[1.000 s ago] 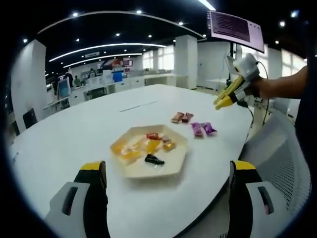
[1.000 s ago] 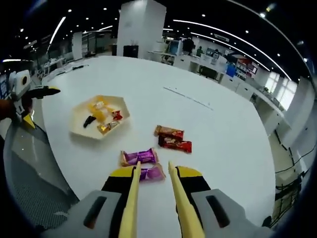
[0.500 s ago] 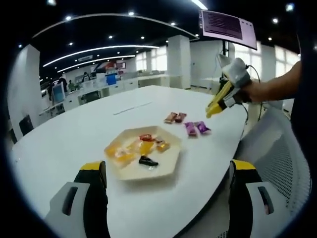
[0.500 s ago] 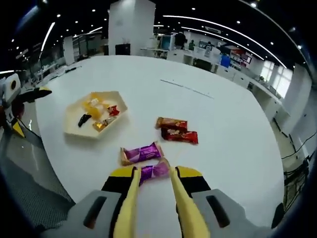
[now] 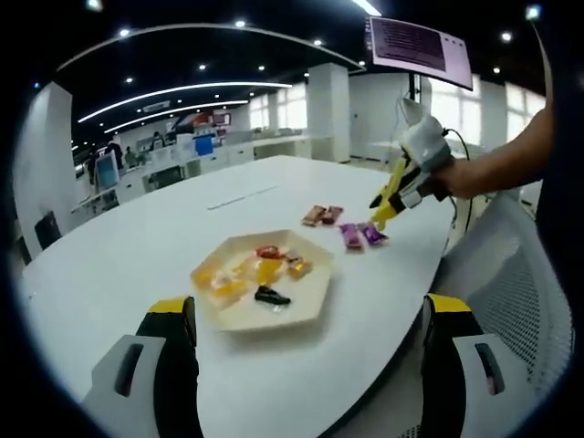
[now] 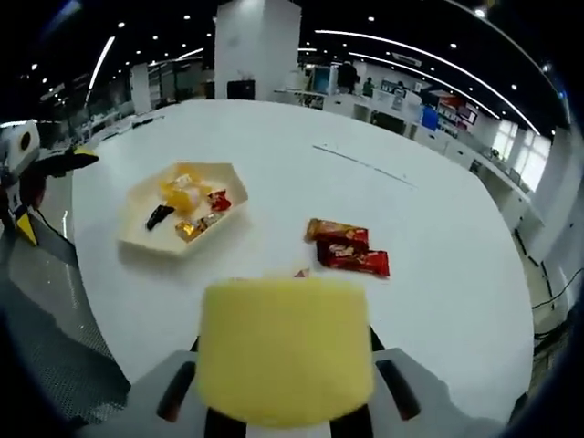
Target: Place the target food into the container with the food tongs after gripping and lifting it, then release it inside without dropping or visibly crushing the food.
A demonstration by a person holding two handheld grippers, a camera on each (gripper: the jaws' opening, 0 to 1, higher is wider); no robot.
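My right gripper (image 5: 381,212) has its tongs down over the purple candies (image 5: 359,234) beside the tray (image 5: 310,306); whether they grip I cannot tell. Left gripper (image 5: 310,365) gapes empty. Wrappers look light, crinkly, slippery: I'd pinch mid-body, gently

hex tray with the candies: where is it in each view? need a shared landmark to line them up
Left gripper view: the hexagonal tray sits low centre on the white table, between this view's own jaws.
Right gripper view: the tray lies left of centre, beyond the yellow tongs.
Shared landmark: the pair of red-brown snack packs, past the tray in the left gripper view, right of it in the right gripper view.
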